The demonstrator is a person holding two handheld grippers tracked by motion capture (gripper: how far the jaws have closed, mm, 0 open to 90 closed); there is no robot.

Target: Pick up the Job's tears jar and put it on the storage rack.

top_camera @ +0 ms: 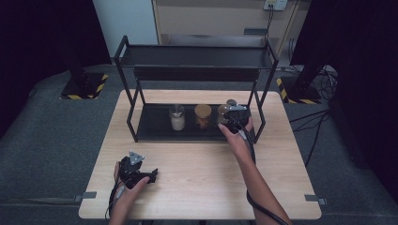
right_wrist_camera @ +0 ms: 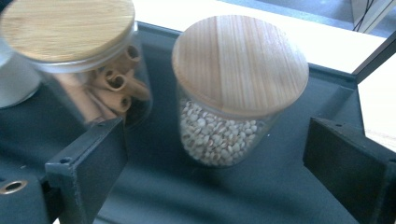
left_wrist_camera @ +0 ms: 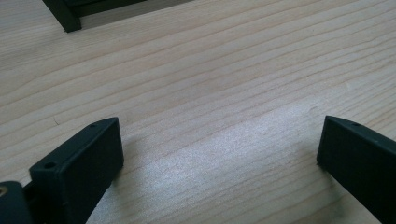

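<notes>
On the lower shelf of a black rack [top_camera: 155, 133] stand three jars in a row. The rightmost is a glass jar of pale beans with a wooden lid [right_wrist_camera: 238, 93], and beside it is a jar of cinnamon sticks [right_wrist_camera: 79, 56]. My right gripper [right_wrist_camera: 215, 158] is open just in front of the bean jar, with its pads apart from the glass. In the high view the right gripper [top_camera: 233, 114] covers most of the bean jar [top_camera: 221, 113]. My left gripper [top_camera: 141, 172] rests low over the table's front left, open [left_wrist_camera: 219, 154], with bare wood between its jaws.
A jar with white contents [top_camera: 177, 118] stands at the left of the row, next to the cinnamon jar [top_camera: 202, 116]. The rack's upper shelf [top_camera: 197, 56] overhangs the jars. A rack foot [left_wrist_camera: 63, 14] stands ahead of the left gripper on the wooden table [top_camera: 197, 178].
</notes>
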